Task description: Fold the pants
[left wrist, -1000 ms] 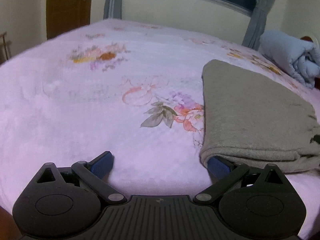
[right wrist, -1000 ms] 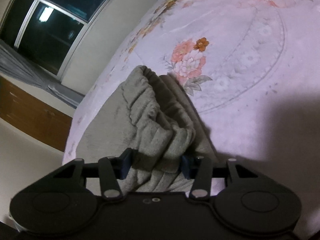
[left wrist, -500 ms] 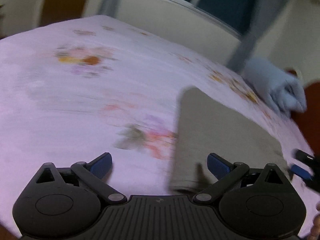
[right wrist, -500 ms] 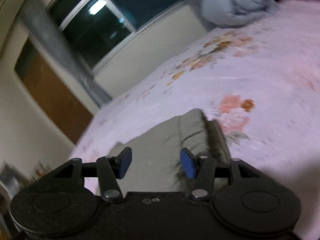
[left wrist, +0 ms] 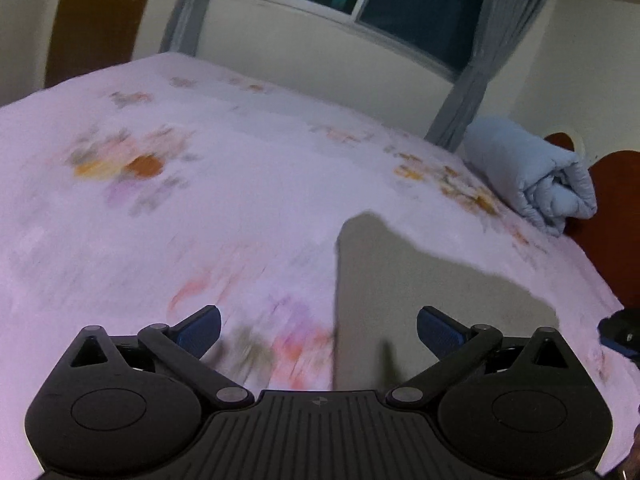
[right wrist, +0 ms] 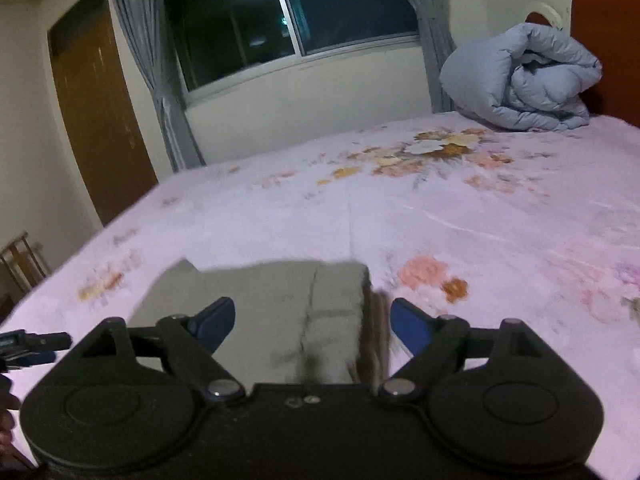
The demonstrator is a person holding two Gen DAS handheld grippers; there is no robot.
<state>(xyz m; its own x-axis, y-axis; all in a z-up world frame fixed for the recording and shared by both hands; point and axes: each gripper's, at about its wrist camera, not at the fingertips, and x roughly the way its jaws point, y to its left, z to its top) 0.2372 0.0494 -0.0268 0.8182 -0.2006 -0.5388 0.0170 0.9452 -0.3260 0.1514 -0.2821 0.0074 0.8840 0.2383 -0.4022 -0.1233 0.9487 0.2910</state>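
Note:
The grey pants (left wrist: 420,292) lie folded in a flat rectangle on the pink floral bed (left wrist: 200,208). In the left wrist view my left gripper (left wrist: 318,330) is open and empty, held above the near left edge of the pants. In the right wrist view the pants (right wrist: 280,312) lie just past my right gripper (right wrist: 312,320), which is open and empty above their elastic waistband end (right wrist: 340,296). The left gripper's tip (right wrist: 32,344) shows at the left edge there. The right gripper's tip (left wrist: 620,332) shows at the right edge of the left wrist view.
A rolled light-blue duvet (right wrist: 520,80) lies at the head of the bed by a red-brown headboard (right wrist: 608,32). A window with grey curtains (right wrist: 280,20) is behind the bed. A brown door (right wrist: 100,120) stands at the left.
The right gripper has let go of the bunched waistband, which now lies flat. Both grippers have lifted up and back from the pants, and both views have tilted up toward the window.

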